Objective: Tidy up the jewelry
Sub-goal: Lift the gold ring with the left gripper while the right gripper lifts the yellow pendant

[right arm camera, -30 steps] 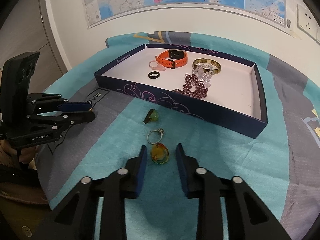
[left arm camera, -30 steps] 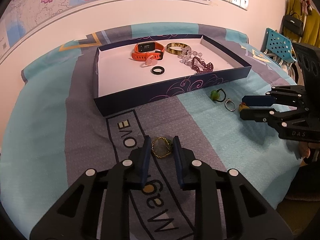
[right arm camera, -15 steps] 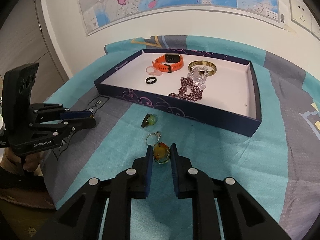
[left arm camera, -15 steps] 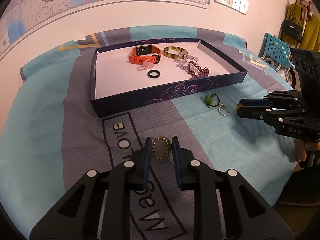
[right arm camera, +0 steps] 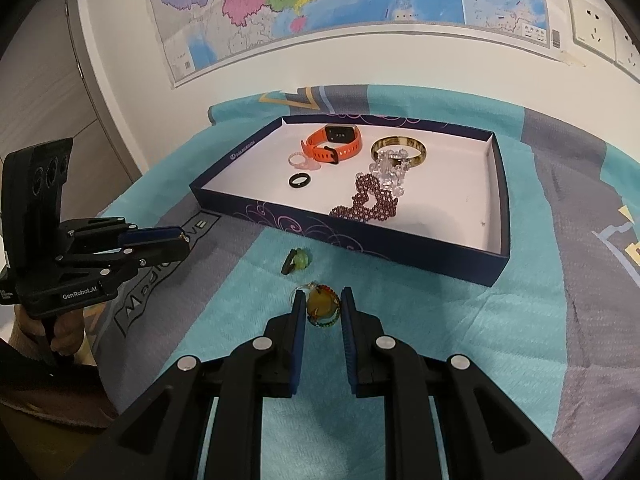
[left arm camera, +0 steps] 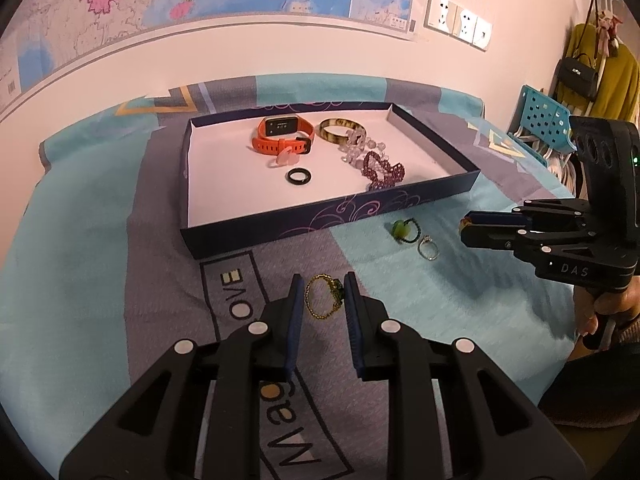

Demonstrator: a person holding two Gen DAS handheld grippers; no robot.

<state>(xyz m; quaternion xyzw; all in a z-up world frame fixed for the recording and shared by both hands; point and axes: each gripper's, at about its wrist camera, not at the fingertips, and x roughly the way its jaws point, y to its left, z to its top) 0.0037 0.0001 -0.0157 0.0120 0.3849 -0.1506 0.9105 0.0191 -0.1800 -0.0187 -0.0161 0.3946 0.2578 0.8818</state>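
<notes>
Since a second ago both tongs have been narrowed around their pieces. The left tongs point(left arm camera: 321, 294) are clamped on a gold chain ring point(left arm camera: 323, 297), the right tongs point(right arm camera: 322, 306) on an amber beaded ring point(right arm camera: 322, 306). Farther out on the teal cloth point(right arm camera: 440, 320), a green ring point(right arm camera: 298, 260) is seen near the box point(right arm camera: 360, 240), in which an orange watch point(right arm camera: 336, 143) lies.
</notes>
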